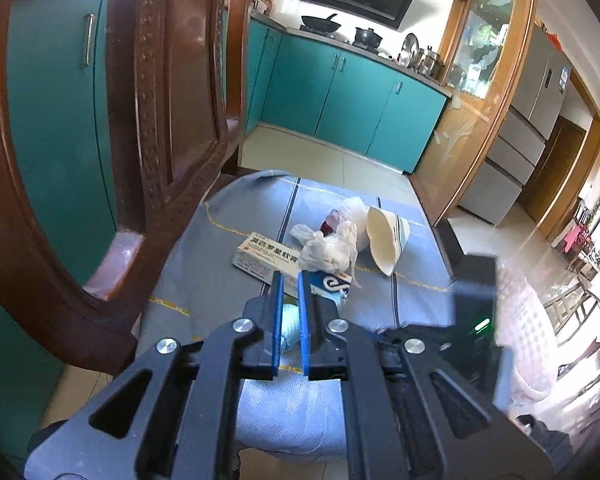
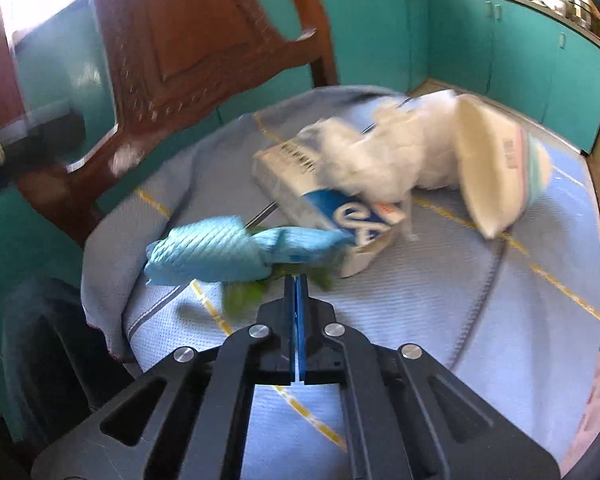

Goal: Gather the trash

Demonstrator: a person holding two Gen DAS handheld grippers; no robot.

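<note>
Trash lies on a round table under a blue-grey cloth (image 1: 220, 216): a white medicine box (image 1: 260, 258) (image 2: 300, 184) with a blue end, crumpled white tissue (image 1: 332, 248) (image 2: 380, 156), a tipped paper cup (image 1: 386, 236) (image 2: 496, 168) and a light blue wrapper (image 2: 212, 252) with a green scrap (image 2: 236, 300) under it. My left gripper (image 1: 290, 276) hovers just short of the box, shut to a narrow slit with nothing pinched. My right gripper (image 2: 296, 278) is shut, its tips at the green scrap's edge; blur hides whether it pinches it.
A carved wooden chair (image 1: 160, 100) (image 2: 180, 40) stands against the table's far left side. A pale pink translucent bag (image 1: 524, 332) hangs at the right, beside the right tool's black housing (image 1: 476, 312). Teal kitchen cabinets (image 1: 340, 92) and tiled floor lie beyond.
</note>
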